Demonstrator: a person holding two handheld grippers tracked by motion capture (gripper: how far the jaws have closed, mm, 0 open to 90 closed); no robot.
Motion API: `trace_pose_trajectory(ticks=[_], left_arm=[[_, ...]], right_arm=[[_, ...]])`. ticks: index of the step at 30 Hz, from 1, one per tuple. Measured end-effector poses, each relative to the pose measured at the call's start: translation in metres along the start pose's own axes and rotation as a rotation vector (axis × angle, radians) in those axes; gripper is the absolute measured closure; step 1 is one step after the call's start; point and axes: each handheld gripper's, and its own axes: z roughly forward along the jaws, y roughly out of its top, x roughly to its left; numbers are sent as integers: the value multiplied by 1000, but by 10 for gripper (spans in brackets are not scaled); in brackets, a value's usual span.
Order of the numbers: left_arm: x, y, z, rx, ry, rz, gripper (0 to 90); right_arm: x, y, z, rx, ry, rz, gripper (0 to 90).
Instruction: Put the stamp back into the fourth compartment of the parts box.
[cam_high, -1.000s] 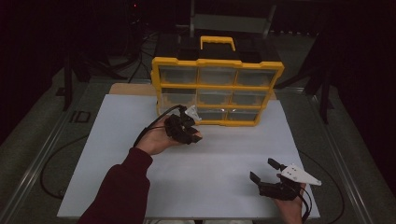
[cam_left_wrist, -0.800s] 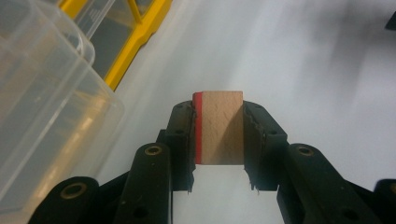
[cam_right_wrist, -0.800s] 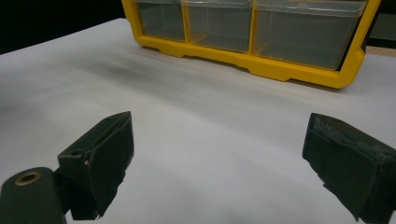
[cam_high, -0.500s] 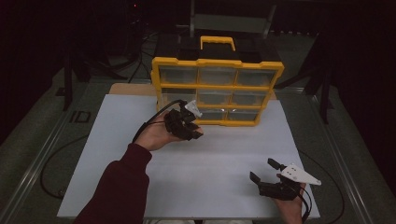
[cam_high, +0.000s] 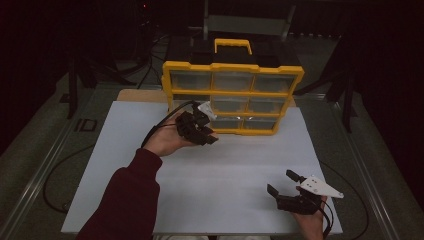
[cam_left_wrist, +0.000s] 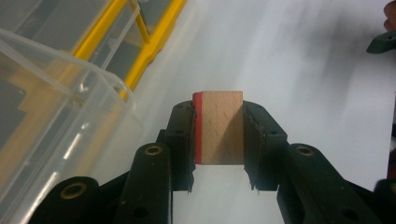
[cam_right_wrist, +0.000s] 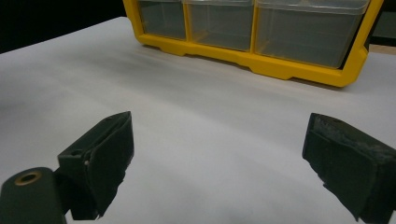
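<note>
Two grippers, left gripper (cam_left_wrist: 219, 135) clamping wooden block (cam_left_wrist: 220, 127) beside yellow organizer (cam_high: 232, 97), right gripper (cam_right_wrist: 219, 158) fingers apart

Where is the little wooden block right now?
The wooden block is pinched in the left gripper, just in front of the yellow drawer organizer.

Left claw (cam_high: 207, 136) edged nearer organizer (cam_high: 232, 95), gripping block (cam_left_wrist: 219, 127).

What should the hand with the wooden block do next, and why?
Probably ease the left tongs sideways over the pulled-out clear drawer and then let go. They are shut on the wooden block, which has one red face, and the drawer of the yellow organizer sits open right beside them. The right tongs rest open, holding nothing.
</note>
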Motion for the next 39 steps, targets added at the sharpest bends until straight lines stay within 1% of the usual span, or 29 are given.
trace_pose_trajectory(ticks=[6, 9, 16, 21, 24, 27, 34, 39], left_arm=[[3, 4, -5, -9, 4, -3, 668], [4, 7, -10, -2, 19, 5, 668], [10, 16, -18, -5, 27, 11, 668], [14, 20, -21, -5, 31, 8, 668], [16, 22, -23, -14, 33, 3, 668], [19, 24, -25, -12, 40, 10, 668], [25, 26, -30, -17, 57, -5, 668], [29, 27, -34, -34, 79, -19, 668]], right_arm=[[0, 0, 0, -1, 0, 1, 93], [0, 0, 0, -2, 0, -1, 93], [0, 0, 0, 0, 0, 0, 93], [0, 0, -1, -3, 0, 2, 93], [0, 0, -1, -2, 1, 1, 93], [0, 0, -1, -2, 1, 0, 93], [0, 0, -1, -1, 1, 0, 93], [0, 0, -1, 0, 0, 0, 93]])
